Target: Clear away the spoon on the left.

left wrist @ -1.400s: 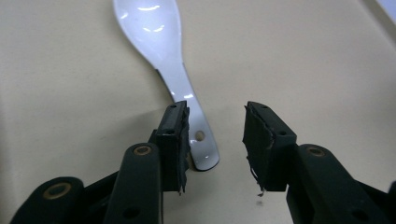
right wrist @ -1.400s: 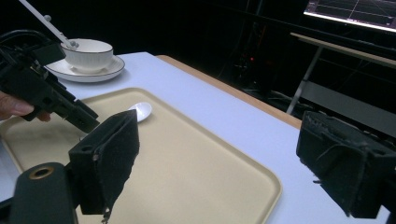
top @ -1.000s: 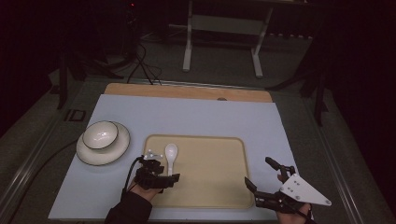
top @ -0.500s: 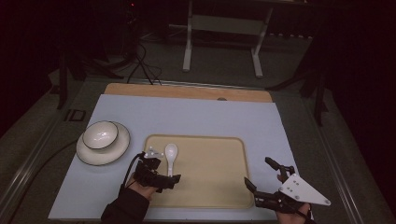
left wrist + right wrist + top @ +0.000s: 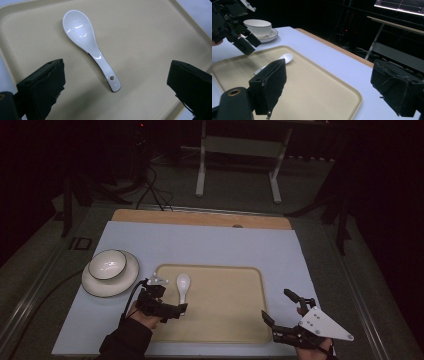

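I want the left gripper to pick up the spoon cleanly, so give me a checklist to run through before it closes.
1. Left gripper open: ok, its fingers stand wide apart.
2. Spoon between the fingers: ok, the handle end lies in the gap.
3. Fingers down at the handle: cannot tell, height above the tray is unclear.
4. Spoon free of other things: ok, it lies alone, bowl up, on the tray.
5. Right gripper out of the way: ok, open at the tray's near right corner.
6. Bowl clear of the path: ok, it sits on its plate left of the tray.
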`<action>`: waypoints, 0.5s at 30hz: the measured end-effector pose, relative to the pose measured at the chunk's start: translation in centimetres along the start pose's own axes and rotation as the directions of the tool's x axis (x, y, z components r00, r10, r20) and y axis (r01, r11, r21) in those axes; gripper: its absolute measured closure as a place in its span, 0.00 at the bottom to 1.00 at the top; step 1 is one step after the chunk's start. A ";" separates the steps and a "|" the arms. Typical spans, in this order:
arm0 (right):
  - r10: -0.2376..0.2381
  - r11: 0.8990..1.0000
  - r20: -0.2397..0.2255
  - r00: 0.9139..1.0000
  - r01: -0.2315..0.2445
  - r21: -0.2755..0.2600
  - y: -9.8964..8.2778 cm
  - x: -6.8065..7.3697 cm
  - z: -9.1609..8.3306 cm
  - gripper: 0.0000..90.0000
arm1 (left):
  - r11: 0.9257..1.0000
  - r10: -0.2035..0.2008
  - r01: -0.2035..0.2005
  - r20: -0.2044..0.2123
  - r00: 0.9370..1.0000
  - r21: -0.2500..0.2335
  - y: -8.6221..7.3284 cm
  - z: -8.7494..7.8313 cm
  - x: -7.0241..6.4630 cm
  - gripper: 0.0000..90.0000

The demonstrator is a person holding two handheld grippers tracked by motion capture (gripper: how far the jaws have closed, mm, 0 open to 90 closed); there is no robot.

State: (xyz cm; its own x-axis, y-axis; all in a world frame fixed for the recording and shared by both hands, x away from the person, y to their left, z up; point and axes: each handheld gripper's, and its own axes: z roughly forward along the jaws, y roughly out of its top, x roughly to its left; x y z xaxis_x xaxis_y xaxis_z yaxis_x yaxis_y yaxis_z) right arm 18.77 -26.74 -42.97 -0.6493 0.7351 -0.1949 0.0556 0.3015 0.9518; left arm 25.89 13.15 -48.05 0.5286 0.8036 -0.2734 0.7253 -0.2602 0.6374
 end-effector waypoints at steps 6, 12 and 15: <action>0.002 1.000 0.004 1.000 -0.002 0.000 0.0 0.0 -0.1 0.15 | 1.000 -0.007 0.007 -0.002 1.000 0.001 -0.3 -0.7 0.5 0.02; 0.002 1.000 0.007 1.000 -0.002 0.003 -0.1 0.0 -0.1 0.15 | 1.000 0.002 -0.002 -0.021 1.000 -0.009 -0.7 -1.7 1.0 0.02; 0.000 1.000 0.008 1.000 0.000 0.004 -0.1 0.1 -0.1 0.15 | 0.999 0.013 -0.014 -0.040 0.999 -0.037 -0.9 -2.4 1.3 0.02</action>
State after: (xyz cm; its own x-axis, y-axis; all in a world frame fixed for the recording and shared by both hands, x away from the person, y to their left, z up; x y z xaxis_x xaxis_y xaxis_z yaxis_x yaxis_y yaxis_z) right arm 18.63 -26.80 -43.02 -0.6434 0.7397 -0.1971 0.0587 0.3044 0.9507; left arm 24.84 15.73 -47.29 0.5195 0.8212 -0.2361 0.7007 -0.2514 0.6677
